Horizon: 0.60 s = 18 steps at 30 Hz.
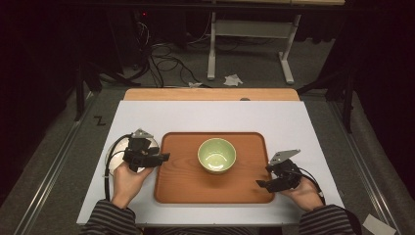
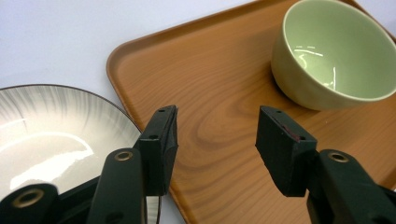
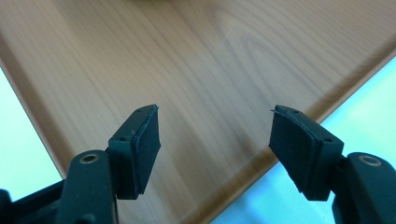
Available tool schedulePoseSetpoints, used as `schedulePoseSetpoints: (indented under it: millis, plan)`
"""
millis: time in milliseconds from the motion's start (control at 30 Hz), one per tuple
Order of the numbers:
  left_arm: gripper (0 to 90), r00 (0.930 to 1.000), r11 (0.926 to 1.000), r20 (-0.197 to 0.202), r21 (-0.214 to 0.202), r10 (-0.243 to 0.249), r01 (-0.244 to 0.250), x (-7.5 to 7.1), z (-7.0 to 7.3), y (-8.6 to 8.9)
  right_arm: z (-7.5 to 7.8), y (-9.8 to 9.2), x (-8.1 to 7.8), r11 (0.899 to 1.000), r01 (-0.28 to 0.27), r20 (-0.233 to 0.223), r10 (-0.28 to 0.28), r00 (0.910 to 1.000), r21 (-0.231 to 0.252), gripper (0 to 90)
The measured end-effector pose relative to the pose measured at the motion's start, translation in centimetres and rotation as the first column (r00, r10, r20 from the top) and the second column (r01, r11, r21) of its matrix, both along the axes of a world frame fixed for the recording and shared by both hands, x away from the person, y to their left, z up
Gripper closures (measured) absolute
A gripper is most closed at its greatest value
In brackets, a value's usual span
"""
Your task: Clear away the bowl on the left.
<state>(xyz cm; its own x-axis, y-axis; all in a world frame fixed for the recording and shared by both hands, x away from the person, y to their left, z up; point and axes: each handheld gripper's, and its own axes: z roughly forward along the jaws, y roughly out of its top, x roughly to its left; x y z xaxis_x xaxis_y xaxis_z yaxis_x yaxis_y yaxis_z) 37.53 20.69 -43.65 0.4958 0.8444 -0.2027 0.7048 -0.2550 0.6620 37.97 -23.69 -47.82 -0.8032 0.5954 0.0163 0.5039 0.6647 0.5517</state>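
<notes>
A pale green bowl (image 1: 217, 155) (image 2: 331, 51) stands upright and empty in the middle of a wooden tray (image 1: 186, 181) (image 2: 205, 70). Left of the tray lies a white plate with grey streaks and a dark rim (image 1: 113, 159) (image 2: 56, 135), partly hidden under my left hand. My left gripper (image 1: 164, 157) (image 2: 217, 121) hovers over the tray's left edge, open, with nothing between its jaws. My right gripper (image 1: 262, 183) (image 3: 215, 121) hangs over the tray's near right corner (image 3: 187, 56), also open and holding nothing.
The tray rests on a white tabletop (image 1: 210, 115) with a wooden strip (image 1: 210, 94) along its far edge. Beyond it, on the grey floor, are cables (image 1: 166, 61) and the legs of a white frame (image 1: 249, 49). White margin surrounds the tray on all sides.
</notes>
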Motion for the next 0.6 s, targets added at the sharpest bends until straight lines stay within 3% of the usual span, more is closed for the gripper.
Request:
schedulePoseSetpoints:
  millis: [600]
  plan:
    - [47.8,0.9995,0.9995,-0.019,0.021,-0.024,0.024,-0.7,-1.3,-1.0,0.0,0.0,0.0,1.0,-0.006,0.004,0.006,1.0,0.002,35.0]
